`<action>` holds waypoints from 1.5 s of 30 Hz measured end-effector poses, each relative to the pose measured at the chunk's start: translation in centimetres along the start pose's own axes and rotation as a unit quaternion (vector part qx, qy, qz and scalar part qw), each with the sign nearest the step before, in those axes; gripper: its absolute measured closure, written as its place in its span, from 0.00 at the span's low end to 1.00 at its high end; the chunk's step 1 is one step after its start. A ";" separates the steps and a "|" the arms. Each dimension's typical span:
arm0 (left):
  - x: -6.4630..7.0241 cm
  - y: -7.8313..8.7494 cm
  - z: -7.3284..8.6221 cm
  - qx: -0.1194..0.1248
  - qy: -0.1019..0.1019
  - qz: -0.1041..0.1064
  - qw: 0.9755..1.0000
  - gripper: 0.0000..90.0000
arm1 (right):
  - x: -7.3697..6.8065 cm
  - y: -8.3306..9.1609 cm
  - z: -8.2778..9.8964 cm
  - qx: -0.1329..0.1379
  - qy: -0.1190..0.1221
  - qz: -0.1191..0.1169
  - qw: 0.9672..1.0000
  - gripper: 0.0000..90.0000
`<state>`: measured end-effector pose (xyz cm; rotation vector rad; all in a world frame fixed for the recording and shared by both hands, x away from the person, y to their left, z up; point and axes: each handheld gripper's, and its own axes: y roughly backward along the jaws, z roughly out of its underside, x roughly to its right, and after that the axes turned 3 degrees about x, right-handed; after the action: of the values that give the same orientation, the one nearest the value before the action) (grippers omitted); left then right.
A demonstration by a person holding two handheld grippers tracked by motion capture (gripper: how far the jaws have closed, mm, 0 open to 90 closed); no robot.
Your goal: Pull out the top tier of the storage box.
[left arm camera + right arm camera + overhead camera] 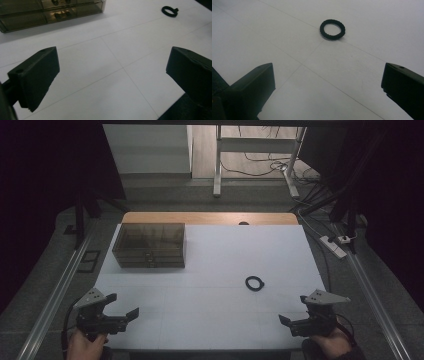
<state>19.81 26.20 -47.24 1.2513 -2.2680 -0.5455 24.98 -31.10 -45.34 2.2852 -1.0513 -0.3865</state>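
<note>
A small black ring [254,283] lies flat on the white table [210,310], right of centre. At the back left stands a smoky see-through drawer box [150,245] with its drawers closed. My left gripper [121,305] hovers over the front left corner, open and holding nothing. My right gripper [293,309] is at the front right, open too, a short way in front of the ring. The right gripper view has the ring [332,29] ahead, beyond the wide-apart jaws of that gripper [327,82]. From the left gripper [112,67], the drawer box [50,10] and ring [169,11] lie far ahead.
A wooden strip [210,218] runs along the table's far edge. Metal rails [55,295] flank both sides of the table. A power strip [334,245] and cables lie on the floor at the right, and a white frame [218,165] stands behind.
</note>
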 end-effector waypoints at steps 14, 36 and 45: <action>0.1 -0.9 -0.7 0.014 0.030 -0.058 0.998 0.00 | -0.1 0.0 0.0 0.000 0.010 -0.009 1.000 0.00; -0.2 -3.7 -3.0 0.017 0.007 -0.089 0.996 0.00 | -0.2 -0.1 0.0 -0.006 0.019 -0.012 1.000 0.00; -0.7 -4.5 -3.5 0.024 0.009 -0.097 0.995 0.00 | -0.3 -0.1 0.0 -0.007 0.018 -0.014 1.000 0.00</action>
<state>25.19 24.18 -47.06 1.5047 -2.1702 -0.5477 24.91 -30.82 -45.40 2.2883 -0.9969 -0.3603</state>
